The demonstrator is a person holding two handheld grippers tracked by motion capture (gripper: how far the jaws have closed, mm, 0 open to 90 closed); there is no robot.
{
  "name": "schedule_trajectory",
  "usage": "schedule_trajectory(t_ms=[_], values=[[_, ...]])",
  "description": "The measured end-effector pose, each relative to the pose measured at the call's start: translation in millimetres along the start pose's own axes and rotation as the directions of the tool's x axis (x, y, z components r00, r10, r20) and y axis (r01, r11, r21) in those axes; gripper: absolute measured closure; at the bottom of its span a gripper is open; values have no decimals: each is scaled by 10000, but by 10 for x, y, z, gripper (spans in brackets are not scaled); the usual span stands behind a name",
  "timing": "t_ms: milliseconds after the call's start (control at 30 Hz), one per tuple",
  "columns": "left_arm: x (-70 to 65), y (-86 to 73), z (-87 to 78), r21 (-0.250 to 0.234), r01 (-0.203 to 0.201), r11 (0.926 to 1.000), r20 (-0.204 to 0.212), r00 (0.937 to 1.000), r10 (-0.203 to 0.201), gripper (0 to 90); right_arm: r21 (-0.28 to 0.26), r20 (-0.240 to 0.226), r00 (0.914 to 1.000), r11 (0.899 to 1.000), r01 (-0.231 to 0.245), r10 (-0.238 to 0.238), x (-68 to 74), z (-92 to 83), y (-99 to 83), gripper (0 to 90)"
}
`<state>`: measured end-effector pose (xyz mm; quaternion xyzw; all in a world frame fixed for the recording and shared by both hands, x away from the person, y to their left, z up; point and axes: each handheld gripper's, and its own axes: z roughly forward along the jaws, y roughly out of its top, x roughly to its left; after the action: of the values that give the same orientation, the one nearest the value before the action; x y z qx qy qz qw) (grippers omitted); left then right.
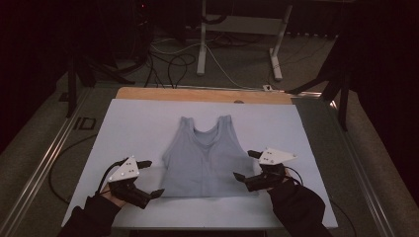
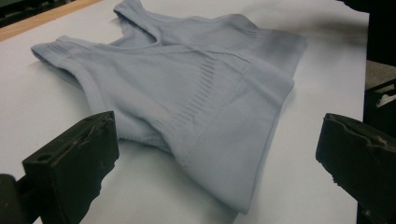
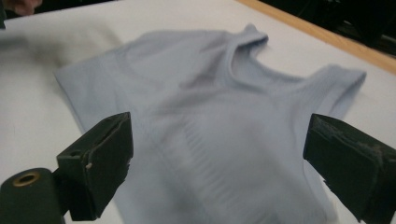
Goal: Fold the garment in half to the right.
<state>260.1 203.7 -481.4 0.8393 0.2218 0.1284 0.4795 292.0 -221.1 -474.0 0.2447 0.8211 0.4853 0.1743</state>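
A pale blue sleeveless top [image 1: 206,157] lies flat on the white table cover [image 1: 143,123], straps toward the far side. My left gripper [image 1: 151,177] stands open at the top's lower left corner, its jaws wide on either side of the hem edge [image 2: 224,154]. Open too, my right gripper [image 1: 247,165] sits at the lower right edge of the top [image 3: 210,140], with the fabric spread between and beyond its jaws. Neither gripper holds the cloth.
The white cover lies on a wooden table whose far edge [image 1: 202,94] shows as a tan strip. Beyond it are a desk frame [image 1: 237,34] and cables on the floor [image 1: 173,64]. Dark tripod legs [image 1: 336,84] stand at the right.
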Motion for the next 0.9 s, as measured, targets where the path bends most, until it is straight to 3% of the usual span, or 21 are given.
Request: schedule_trajectory(t_ms=[200, 433, 700, 900], values=[[-51, 125, 30, 217, -56, 9997, -42, 10000, 57, 6, -38, -18, 9989, 9989, 473, -473, -77, 103, 221, 86], [-98, 236, 36, 380, -205, 9991, -374, 9991, 219, 6, -129, -28, 9962, 9961, 872, -872, -184, 189, 482, 86], [-124, 299, 45, 569, -235, 9981, -580, 9980, 268, 6, -163, -210, 9943, 9944, 1041, -1044, -266, 323, 666, 86], [-154, 329, 79, 737, -199, 9971, -790, 9965, 257, 6, -216, -406, 9953, 9959, 875, -883, -308, 497, 769, 86]])
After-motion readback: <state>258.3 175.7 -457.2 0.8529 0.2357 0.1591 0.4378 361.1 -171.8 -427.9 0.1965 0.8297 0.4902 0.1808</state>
